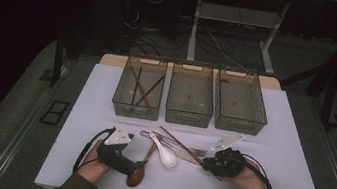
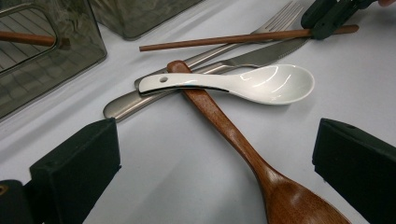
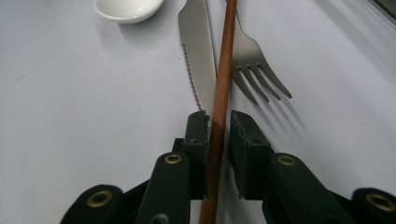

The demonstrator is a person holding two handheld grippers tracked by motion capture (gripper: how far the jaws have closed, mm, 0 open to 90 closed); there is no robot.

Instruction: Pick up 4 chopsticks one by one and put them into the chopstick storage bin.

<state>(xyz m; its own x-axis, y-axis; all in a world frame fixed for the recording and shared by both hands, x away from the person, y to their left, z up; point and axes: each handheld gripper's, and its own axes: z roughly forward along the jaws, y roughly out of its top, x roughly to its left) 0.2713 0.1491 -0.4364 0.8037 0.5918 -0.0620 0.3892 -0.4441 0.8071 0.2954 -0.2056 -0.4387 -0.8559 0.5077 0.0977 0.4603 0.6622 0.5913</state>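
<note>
High view dim: room black from 9 through 12 to 3 o'clock, white rectangular tabletop [image 1: 288, 158] evenly lit from above, slightly soft. Gripper views brighter and sharp; glare streaks on glossy white ceramic spoon [image 2: 261, 84], steel fork [image 3: 254, 65] throws soft shadow toward 4 o'clock.

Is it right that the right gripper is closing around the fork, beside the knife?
Not the fork. The right gripper view shows the right gripper with its jaws around the wooden chopstick, which lies between the knife and the fork.
</note>
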